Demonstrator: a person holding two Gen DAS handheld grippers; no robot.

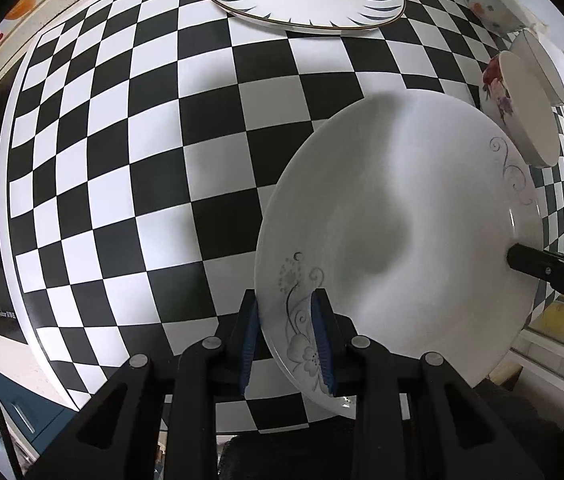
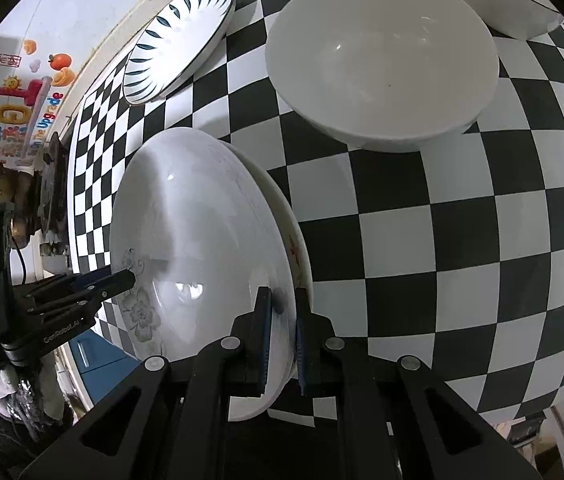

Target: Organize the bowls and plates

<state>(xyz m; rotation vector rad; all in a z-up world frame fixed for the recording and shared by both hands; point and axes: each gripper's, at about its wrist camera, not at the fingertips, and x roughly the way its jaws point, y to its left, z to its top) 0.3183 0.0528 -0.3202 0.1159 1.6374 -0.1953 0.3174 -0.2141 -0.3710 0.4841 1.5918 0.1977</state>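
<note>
Both grippers, left gripper [image 1: 290, 340] and right gripper [image 2: 282, 336], I find clamped on opposite rims of the white glazed floral-print plate [image 1: 402, 240]; stiff, slick, breakable; rim grip is correct.

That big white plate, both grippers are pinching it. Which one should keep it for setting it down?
Probably left. The left gripper clamps only the white plate. The right gripper appears to pinch a second plate beneath it too, so it likely keeps that one.
</note>
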